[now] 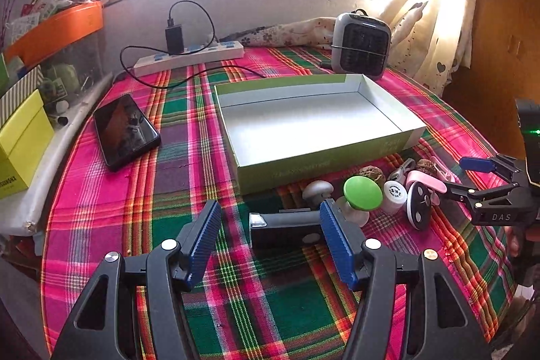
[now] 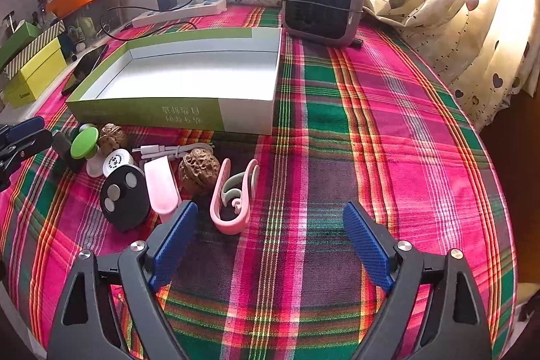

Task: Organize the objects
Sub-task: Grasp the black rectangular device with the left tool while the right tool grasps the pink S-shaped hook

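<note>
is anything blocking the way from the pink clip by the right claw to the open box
Nothing tall does. The pink clip lies just ahead of the open right claw. Between it and the green box sit only a walnut and a white cable, both low enough to lift over. The box looks empty.

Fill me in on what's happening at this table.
A person is tidying small items with two handheld grippers. The left gripper and right gripper both hang open and empty over the pink-and-green plaid tablecloth. The shallow green-and-white cardboard box holds nothing yet. The clutter in front of it is untouched: a green-capped mushroom toy, two walnuts, a pink plastic clip and a black rectangular device.
</note>
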A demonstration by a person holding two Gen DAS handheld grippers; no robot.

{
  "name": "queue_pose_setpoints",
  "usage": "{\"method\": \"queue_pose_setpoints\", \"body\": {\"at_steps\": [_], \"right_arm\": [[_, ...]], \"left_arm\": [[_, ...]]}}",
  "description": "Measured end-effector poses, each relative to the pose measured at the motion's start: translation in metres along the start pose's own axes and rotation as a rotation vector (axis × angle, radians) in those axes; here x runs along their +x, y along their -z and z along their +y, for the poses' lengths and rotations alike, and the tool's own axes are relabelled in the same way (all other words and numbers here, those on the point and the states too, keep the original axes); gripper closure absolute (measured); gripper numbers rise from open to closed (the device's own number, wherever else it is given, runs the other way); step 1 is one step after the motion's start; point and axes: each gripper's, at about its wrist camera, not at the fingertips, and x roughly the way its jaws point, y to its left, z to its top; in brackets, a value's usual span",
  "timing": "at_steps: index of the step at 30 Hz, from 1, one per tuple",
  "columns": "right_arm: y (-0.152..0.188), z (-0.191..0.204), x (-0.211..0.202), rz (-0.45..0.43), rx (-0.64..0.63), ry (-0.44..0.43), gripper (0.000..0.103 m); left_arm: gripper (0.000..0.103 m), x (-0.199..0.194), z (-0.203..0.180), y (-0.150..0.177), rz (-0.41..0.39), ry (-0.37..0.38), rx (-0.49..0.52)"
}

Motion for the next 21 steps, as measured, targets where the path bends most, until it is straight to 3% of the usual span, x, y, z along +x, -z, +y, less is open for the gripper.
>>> {"method": "queue_pose_setpoints", "body": {"at_steps": [11, 18, 21], "right_arm": [[-0.006, -0.003, 0.007, 0.014, 0.004, -0.019, 0.038], [-0.008, 0.001, 0.006, 0.002, -0.007, -0.036, 0.072], [-0.007, 0.003, 0.005, 0.000, -0.014, -0.042, 0.075]], "left_arm": [[0.043, 0.011, -0.005, -0.010, 0.015, 0.064, 0.039], [0.043, 0.014, -0.013, -0.006, 0.048, 0.119, 0.071], [0.043, 0.014, -0.016, -0.005, 0.057, 0.127, 0.080]]}}
